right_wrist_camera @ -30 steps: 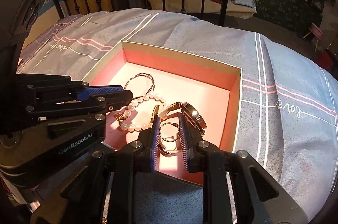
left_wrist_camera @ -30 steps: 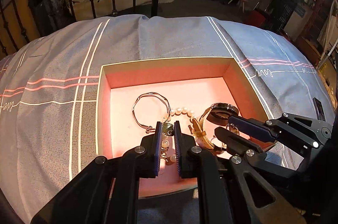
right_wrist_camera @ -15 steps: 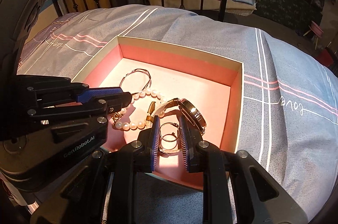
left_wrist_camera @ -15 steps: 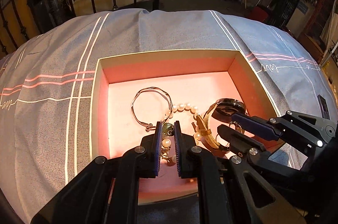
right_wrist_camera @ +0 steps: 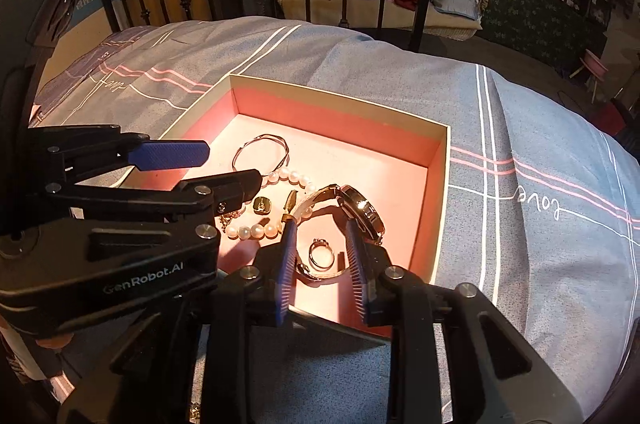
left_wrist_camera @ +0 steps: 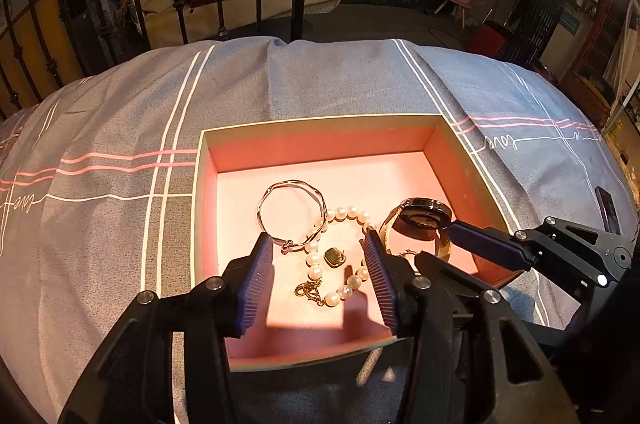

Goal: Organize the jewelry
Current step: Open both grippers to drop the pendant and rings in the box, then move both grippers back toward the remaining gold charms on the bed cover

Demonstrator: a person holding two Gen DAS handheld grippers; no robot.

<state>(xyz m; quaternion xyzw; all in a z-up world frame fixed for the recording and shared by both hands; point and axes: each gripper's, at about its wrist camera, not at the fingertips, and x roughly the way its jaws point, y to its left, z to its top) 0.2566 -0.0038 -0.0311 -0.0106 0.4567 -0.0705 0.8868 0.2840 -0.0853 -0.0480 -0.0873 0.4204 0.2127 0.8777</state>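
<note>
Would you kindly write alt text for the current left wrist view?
The open left gripper hovers over a pink-lined box on a striped bedspread, its fingers flanking a pearl bracelet and small dark pendant. A silver bangle and gold watch lie alongside.

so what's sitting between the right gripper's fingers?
A small ring lies on the pink box floor between the open right gripper fingers, untouched. The gold watch sits just beyond the right finger. Right wrist view shows it.
</note>
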